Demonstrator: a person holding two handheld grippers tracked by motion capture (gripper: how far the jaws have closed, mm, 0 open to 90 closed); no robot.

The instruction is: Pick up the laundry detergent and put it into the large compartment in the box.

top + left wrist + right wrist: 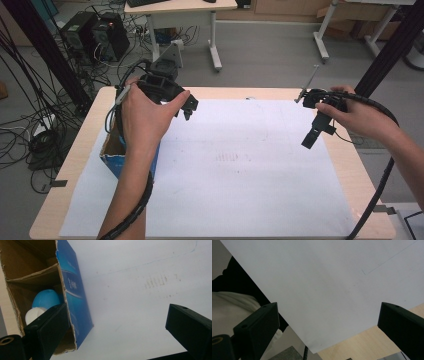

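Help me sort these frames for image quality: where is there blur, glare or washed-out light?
High view: even light, slightly soft, no harsh shadows; the white sheet reads clearly. Left gripper view: the sheet is overexposed to a hazy blue-white, the blue box stays fairly sharp, and the near jaws blur. Right gripper view: flat, dim, near jaws soft, faint lines on the sheet.

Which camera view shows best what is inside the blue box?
The left gripper view: it looks into the open blue box, where a blue ball and a white ball lie. The high view has the left hand covering the box.
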